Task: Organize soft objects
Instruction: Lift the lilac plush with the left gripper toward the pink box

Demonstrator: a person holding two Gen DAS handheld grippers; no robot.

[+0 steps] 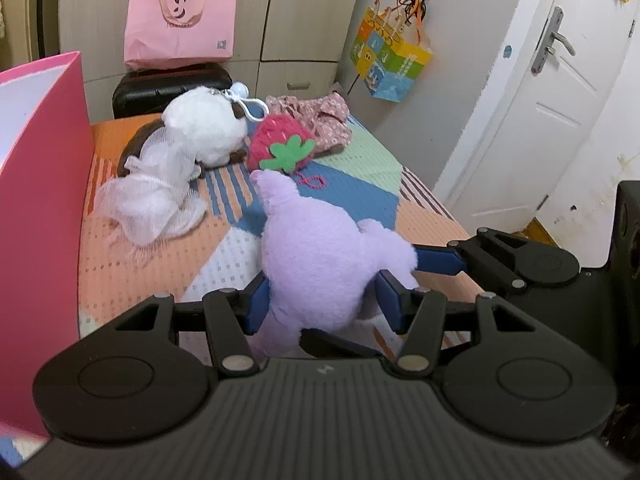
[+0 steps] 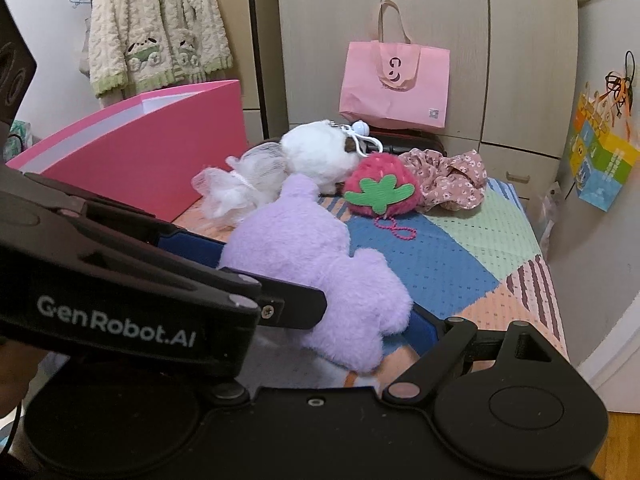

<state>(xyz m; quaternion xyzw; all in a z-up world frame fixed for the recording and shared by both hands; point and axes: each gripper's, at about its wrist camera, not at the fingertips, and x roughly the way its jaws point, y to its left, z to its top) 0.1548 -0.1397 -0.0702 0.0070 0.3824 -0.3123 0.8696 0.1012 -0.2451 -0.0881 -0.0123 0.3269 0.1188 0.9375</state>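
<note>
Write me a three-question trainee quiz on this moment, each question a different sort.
1. True or false: the purple plush toy is gripped by the left gripper.
2. The strawberry toy lies between the white plush toy and: A) the floral cloth, B) a book, C) a cup?
3. What colour is the open box?

Key: 1 true. 2 A. 3 pink.

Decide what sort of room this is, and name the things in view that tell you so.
Probably a bedroom: tall wardrobe doors, a fleecy jacket hung up, and plush toys, including a purple plush, on a patchwork-covered surface.
</note>
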